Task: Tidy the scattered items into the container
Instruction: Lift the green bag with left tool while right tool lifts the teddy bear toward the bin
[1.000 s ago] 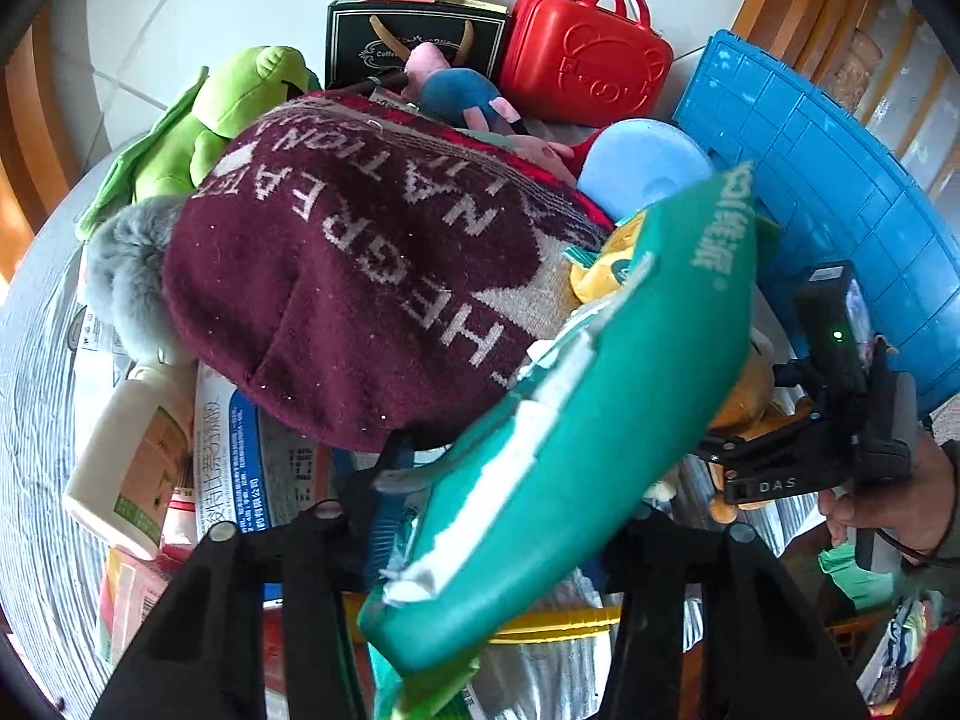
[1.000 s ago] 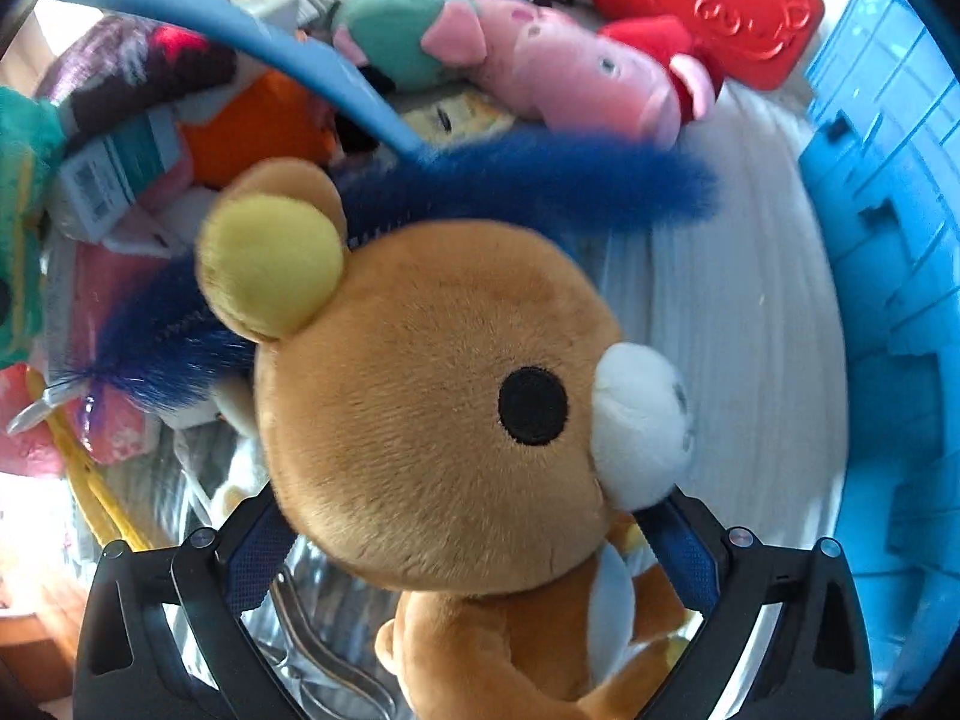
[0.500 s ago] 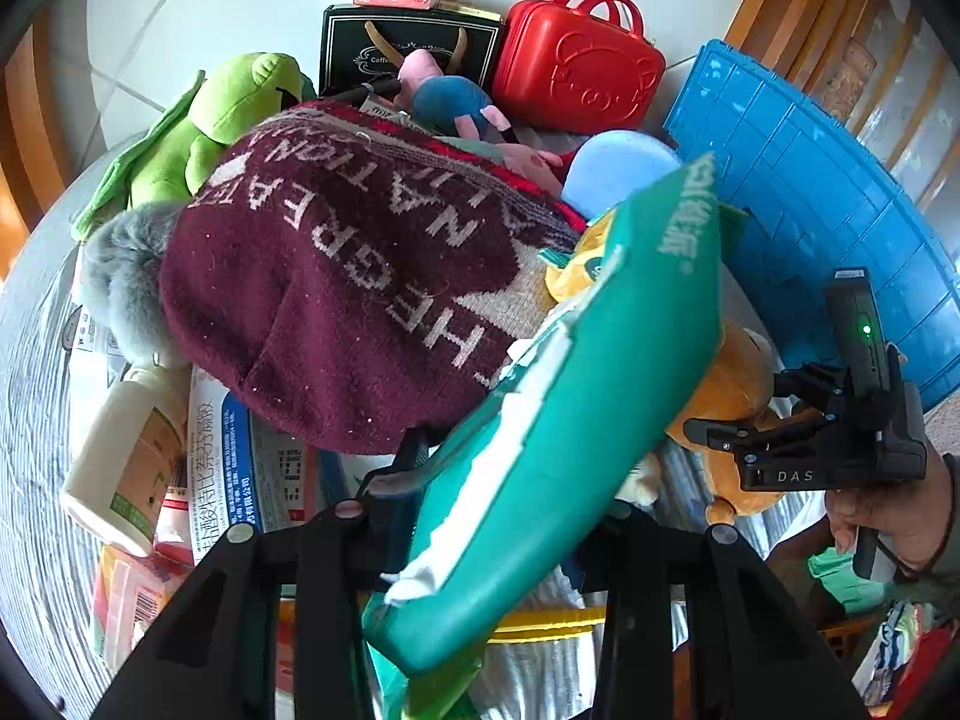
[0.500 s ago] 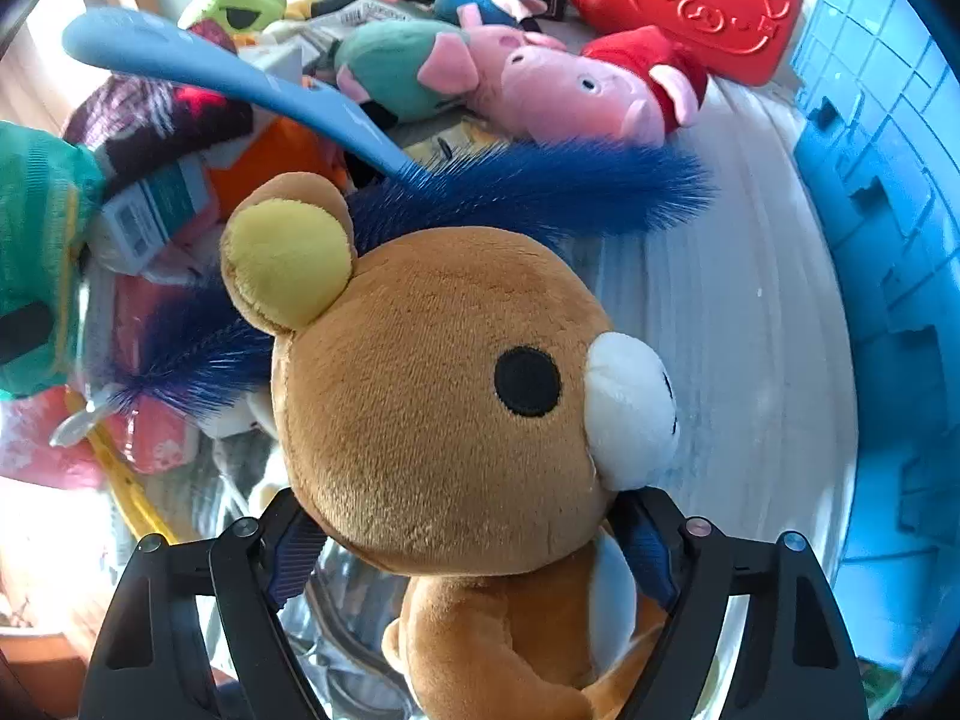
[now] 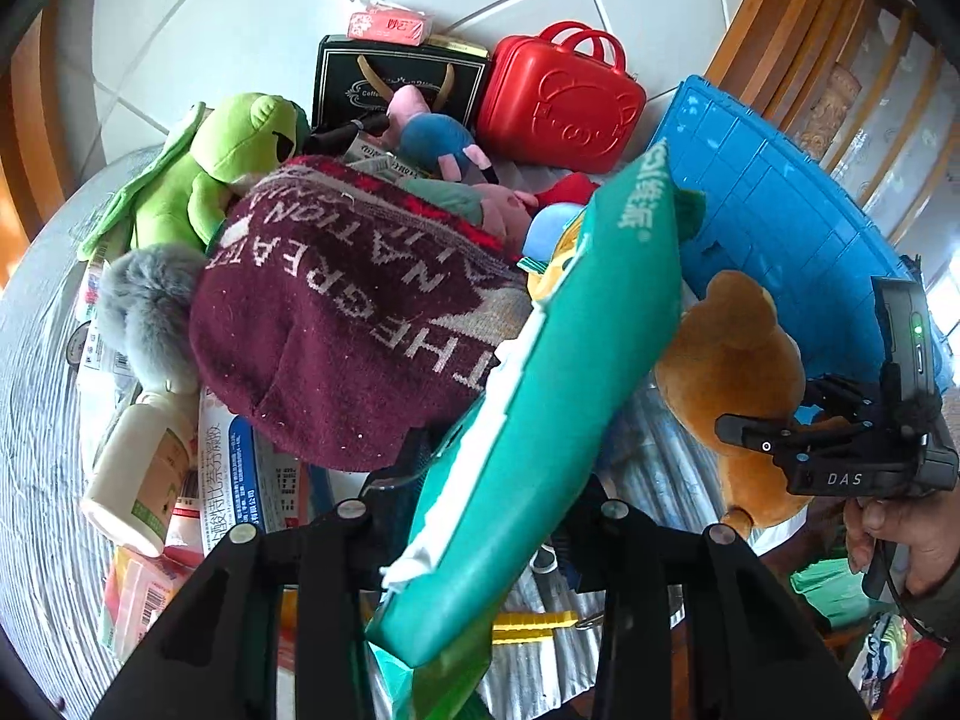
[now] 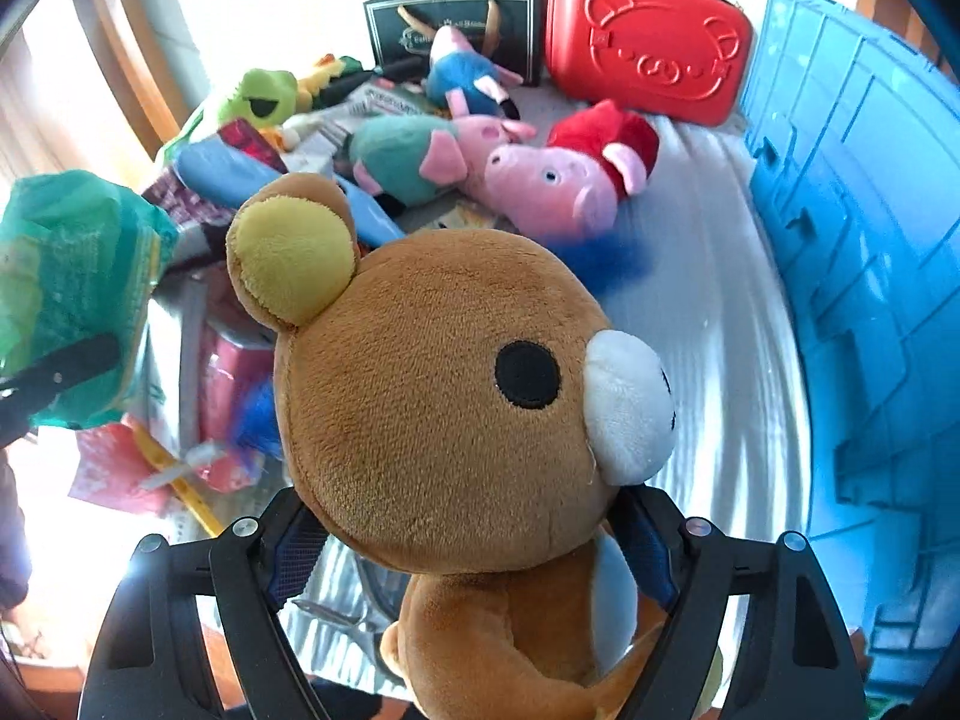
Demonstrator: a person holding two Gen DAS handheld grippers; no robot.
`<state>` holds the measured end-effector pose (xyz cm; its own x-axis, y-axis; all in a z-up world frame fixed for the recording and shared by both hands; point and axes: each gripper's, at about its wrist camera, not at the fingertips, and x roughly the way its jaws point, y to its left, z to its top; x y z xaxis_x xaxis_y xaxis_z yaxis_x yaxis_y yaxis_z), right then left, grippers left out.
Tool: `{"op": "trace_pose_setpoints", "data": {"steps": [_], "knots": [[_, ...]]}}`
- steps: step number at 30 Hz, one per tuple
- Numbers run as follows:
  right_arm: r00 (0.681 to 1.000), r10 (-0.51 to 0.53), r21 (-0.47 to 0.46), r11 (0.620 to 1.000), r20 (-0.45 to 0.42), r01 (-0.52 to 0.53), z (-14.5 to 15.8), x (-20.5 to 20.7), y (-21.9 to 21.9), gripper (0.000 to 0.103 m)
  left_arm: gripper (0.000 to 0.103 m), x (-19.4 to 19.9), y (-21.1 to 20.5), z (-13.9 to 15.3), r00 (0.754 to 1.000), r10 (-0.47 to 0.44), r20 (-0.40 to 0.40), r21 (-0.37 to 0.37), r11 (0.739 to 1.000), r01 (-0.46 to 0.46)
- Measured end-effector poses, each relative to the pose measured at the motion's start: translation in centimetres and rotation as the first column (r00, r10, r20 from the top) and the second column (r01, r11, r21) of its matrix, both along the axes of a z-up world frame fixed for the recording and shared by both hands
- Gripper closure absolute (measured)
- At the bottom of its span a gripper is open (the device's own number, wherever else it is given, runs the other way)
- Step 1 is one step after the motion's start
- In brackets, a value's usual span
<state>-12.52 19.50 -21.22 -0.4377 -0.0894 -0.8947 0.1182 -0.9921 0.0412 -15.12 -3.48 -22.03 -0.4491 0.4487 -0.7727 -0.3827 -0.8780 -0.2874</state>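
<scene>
My left gripper [image 5: 480,498] is shut on a long green snack packet [image 5: 576,372], held tilted above the pile of items. The packet hides the pads. My right gripper [image 6: 468,540] is shut on a brown plush bear [image 6: 444,372], its fingers pressing the neck under the big head. The bear [image 5: 732,360] hangs clear of the table in the left wrist view, beside the blue plastic container [image 5: 780,228]. That container [image 6: 870,240] fills the right side of the right wrist view. The green packet [image 6: 72,276] shows at the left there.
On the grey striped table cover lie a maroon knit beanie [image 5: 336,324], a green frog plush [image 5: 204,174], a white bottle [image 5: 144,468], pig plushes [image 6: 552,180], a red toy case [image 5: 564,108] and a black gift bag [image 5: 396,78]. A hand [image 5: 900,534] holds the right gripper.
Both grippers have risen with their loads. The right jaws have narrowed onto the bear, and it has lifted off the blue fluffy item, which now lies lower and behind it. The packet sits higher over the beanie.
</scene>
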Motion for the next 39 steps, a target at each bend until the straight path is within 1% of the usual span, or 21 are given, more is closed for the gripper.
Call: {"op": "trace_pose_setpoints", "data": {"steps": [2, 6, 11, 17, 21, 26, 28, 32, 34, 39], "knots": [[1.000, -0.004, -0.005, 1.000, -0.011, 0.004, 0.9, 0.3, 0.0, 0.019, 0.067, 0.5, -0.1, 0.6, 1.000, -0.011, -0.023, 0.002, 1.000, 0.011], [1.000, -0.014, -0.023, 1.000, -0.023, 0.014, 1.8, 1.0, -0.1, 0.019, 0.067, 1.6, -0.5, 1.3, 0.997, -0.028, -0.075, -0.034, 0.999, 0.026], [0.999, -0.023, -0.033, 0.999, -0.024, 0.022, 2.2, 1.6, -0.6, 0.019, 0.067, 1.7, -2.0, 1.8, 0.998, -0.001, -0.062, -0.021, 1.000, 0.000], [0.999, -0.030, -0.048, 0.998, -0.046, 0.028, 3.6, 2.2, -1.0, 0.019, 0.067, 1.7, -3.1, 3.3, 0.997, 0.020, -0.074, -0.012, 1.000, -0.021], [0.996, -0.048, -0.071, 0.997, -0.069, 0.043, 5.7, 2.9, -1.3, 0.019, 0.067, 1.8, -3.4, 5.1, 0.996, 0.022, -0.086, -0.007, 1.000, -0.023], [0.991, -0.067, -0.089, 0.994, -0.118, 0.056, 9.5, 4.4, -1.8, 0.019, 0.067, 2.3, -3.7, 7.9, 0.995, 0.027, -0.094, -0.005, 1.000, -0.028], [0.988, -0.077, -0.093, 0.994, -0.135, 0.065, 11.0, 5.0, -2.0, 0.019, 0.067, 2.4, -4.1, 8.9, 0.995, 0.025, -0.094, 0.013, 1.000, -0.024], [0.981, -0.099, -0.104, 0.991, -0.166, 0.082, 13.5, 6.4, -2.3, 0.018, 0.067, 2.7, -4.6, 11.0, 0.991, 0.010, -0.130, 0.024, 1.000, -0.007], [0.977, -0.110, -0.117, 0.989, -0.182, 0.090, 14.8, 7.2, -2.4, 0.018, 0.067, 2.7, -5.0, 11.9, 0.990, 0.012, -0.140, 0.030, 1.000, -0.008], [0.968, -0.115, -0.117, 0.989, -0.224, 0.091, 17.7, 9.0, -3.3, 0.018, 0.067, 2.7, -5.9, 14.6, 0.986, 0.013, -0.164, 0.051, 0.999, -0.005]]}}
